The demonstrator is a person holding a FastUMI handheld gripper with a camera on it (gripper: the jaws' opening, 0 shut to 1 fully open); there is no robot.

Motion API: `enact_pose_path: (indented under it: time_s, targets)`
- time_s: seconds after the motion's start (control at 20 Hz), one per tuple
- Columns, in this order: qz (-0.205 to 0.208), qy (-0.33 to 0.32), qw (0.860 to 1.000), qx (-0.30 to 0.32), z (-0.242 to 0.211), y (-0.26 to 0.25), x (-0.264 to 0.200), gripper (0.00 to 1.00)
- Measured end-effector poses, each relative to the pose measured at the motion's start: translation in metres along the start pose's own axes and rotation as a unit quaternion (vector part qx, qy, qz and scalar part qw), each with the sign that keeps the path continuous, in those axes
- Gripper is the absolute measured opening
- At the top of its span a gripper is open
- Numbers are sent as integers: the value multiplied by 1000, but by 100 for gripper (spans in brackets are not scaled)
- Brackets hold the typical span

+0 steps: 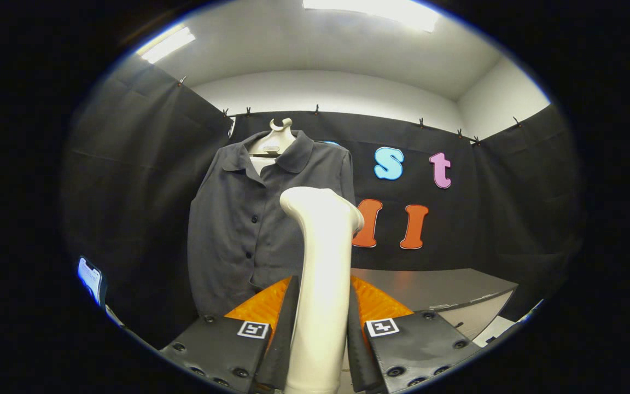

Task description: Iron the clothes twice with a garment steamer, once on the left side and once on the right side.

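A dark grey button-up shirt [244, 219] hangs on a pale hanger [274, 143] against the booth's black wall, its collar open and its front facing me. My gripper [321, 303] is shut on the white garment steamer [323, 257], both fingers pressing on its upright handle. The steamer's head [320, 203] rises between the fingers and stands in front of the shirt's right half, a short way off from the cloth. The lower right part of the shirt is hidden behind the steamer.
A grey table [435, 287] runs to the right behind the fingers, with its front edge at the lower right. A phone with a lit screen [89, 278] stands at the far left. Black cloth walls close in on three sides.
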State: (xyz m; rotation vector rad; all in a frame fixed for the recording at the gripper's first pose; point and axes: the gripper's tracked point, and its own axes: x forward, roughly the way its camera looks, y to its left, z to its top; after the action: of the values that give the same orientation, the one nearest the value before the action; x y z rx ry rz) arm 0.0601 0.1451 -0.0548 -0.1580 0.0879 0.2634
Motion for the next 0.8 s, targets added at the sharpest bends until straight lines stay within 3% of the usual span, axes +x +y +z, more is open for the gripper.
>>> enact_pose_path:
  time_s: [0.2, 0.4, 0.55, 0.8]
  targets:
    - [-7, 6, 1000, 3, -8, -22, -18, 50]
    - [-12, 0, 999, 49, -10, -41, -30, 48]
    - [-4, 43, 999, 4, -43, -40, -14, 42]
    - [-3, 54, 998, 31, -57, -36, -16, 42]
